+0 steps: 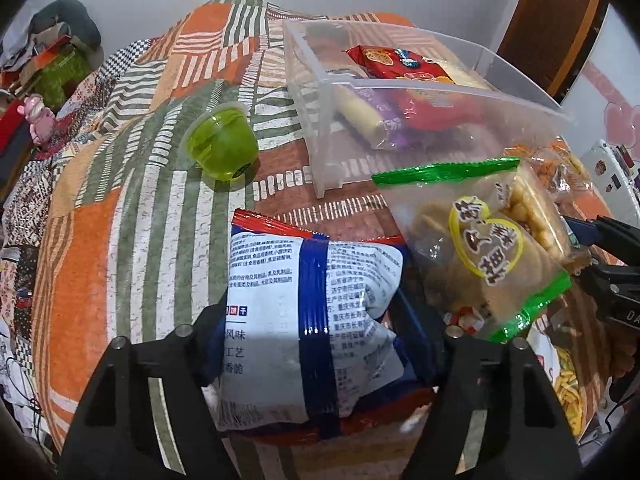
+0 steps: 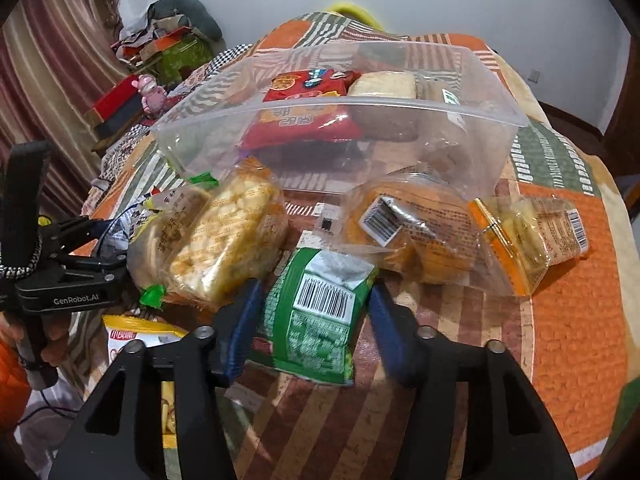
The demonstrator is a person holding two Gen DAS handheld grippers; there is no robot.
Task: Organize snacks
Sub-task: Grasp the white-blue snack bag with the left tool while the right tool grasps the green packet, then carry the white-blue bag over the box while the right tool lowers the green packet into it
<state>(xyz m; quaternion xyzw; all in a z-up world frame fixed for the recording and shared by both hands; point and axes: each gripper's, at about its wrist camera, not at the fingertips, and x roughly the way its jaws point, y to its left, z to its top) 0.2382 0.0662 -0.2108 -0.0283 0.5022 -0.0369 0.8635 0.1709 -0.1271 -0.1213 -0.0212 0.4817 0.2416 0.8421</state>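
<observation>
Left gripper (image 1: 316, 320): blue-padded fingers clamped on the sides of a white, blue and red foil snack packet (image 1: 308, 320), printed back facing up, over the patchwork cloth (image 1: 88, 264).

At 2 o'clock from it, a clear bag of pale puffed cakes with green sealed ends (image 1: 484, 248) lies just beside the packet. At 11 o'clock, well apart, a small green jelly cup (image 1: 224, 142) rests tilted on the orange, green and white patchwork cloth. At 1 o'clock, a clear rectangular plastic bin (image 1: 320, 120) holds a red snack bag (image 1: 396, 64) and a purple-wrapped pale bar (image 1: 368, 114).

Right gripper (image 2: 312, 312): fingers closed against both sides of a green foil packet with a white barcode label (image 2: 316, 312).

At 10 o'clock, the puffed-cake bag (image 2: 224, 236) lies near. At 1 o'clock, a clear bag of orange round cakes (image 2: 416, 232); at 2 o'clock, beside it, a clear orange-edged bag of yellow sticks (image 2: 524, 240). At 12 o'clock, the bin (image 2: 200, 148). At 9 o'clock, the left gripper's black body (image 2: 68, 280).
</observation>
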